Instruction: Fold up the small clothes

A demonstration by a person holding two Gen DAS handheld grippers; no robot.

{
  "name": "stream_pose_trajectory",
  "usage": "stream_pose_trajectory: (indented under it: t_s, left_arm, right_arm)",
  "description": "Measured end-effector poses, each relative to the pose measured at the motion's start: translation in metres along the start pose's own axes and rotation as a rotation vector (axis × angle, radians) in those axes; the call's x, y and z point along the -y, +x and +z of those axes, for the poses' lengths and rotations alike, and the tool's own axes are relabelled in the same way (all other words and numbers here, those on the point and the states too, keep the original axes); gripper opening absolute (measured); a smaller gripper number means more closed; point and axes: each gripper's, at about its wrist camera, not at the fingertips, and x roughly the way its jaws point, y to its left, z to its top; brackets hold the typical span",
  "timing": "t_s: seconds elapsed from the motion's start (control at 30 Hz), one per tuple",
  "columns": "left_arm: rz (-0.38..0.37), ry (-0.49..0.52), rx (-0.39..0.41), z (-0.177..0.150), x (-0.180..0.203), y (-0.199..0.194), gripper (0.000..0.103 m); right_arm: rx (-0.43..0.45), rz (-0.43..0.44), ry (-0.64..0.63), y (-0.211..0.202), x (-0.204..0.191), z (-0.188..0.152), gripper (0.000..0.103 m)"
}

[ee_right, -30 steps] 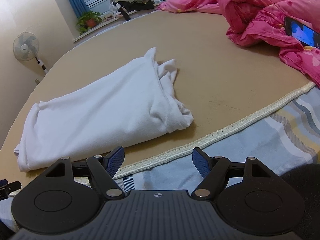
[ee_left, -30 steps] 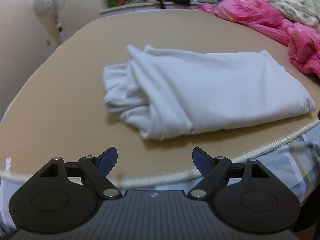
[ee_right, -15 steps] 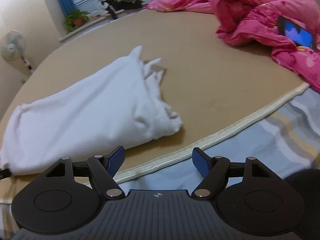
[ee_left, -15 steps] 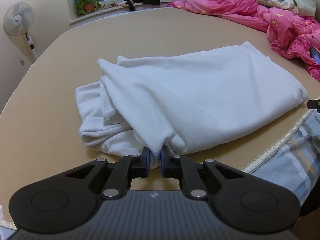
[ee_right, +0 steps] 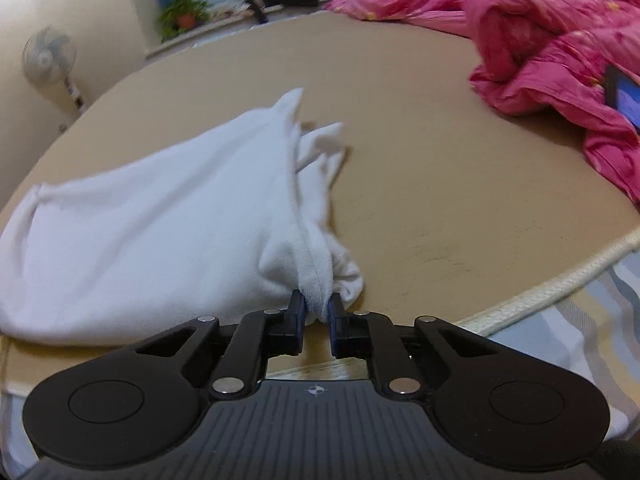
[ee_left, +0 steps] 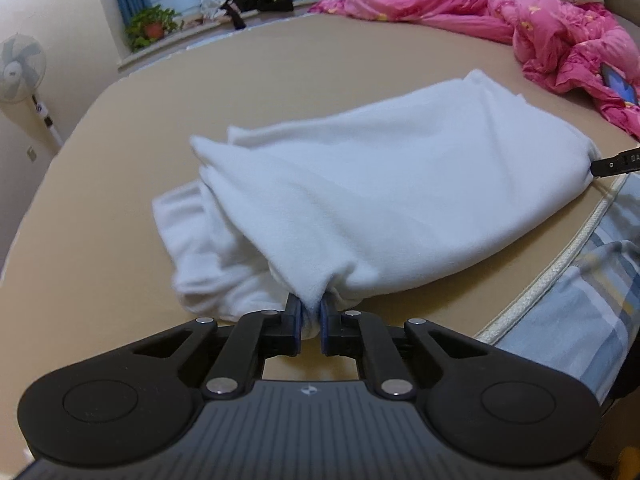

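A white garment lies folded lengthwise on the tan mat, near its front edge. My left gripper is shut on the garment's near left corner, with bunched sleeves just beyond it. My right gripper is shut on the garment's near right corner. The tip of the right gripper shows at the far right of the left wrist view, against the cloth.
A pink quilt is heaped at the right back of the mat, with a lit phone on it. A corded mat edge and a striped sheet lie in front. A fan and a potted plant stand at the back left.
Both grippers moved in from the mat's front edge. The left shut on the garment's corner half a second ago; the right, open until then, has now shut on the other corner.
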Motion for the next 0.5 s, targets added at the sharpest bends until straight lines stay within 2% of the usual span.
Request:
stream_pose_trajectory:
  t_s: [0.13,0.37,0.4,0.47,0.5]
  left_arm:
    - [0.011,0.049,0.004,0.003,-0.014,-0.011,0.006]
    - [0.055,0.130,-0.001,-0.002,-0.010,-0.015,0.005]
    - [0.069,0.133,-0.006,-0.004,-0.011,-0.014,0.000]
    - [0.162,0.125,-0.028,-0.009,-0.017,-0.012,0.000]
    - [0.176,0.090,-0.045,-0.011,-0.027,-0.011,0.000]
  right_arm:
    - [0.006,-0.007,0.013,0.002,0.000,0.000,0.011]
    - [0.008,-0.009,0.016,0.001,0.002,0.000,0.011]
    - [0.007,-0.009,0.015,0.001,0.001,0.000,0.011]
    - [0.006,-0.013,0.015,0.001,0.002,0.000,0.011]
    - [0.005,-0.010,0.021,0.001,0.002,0.000,0.011]
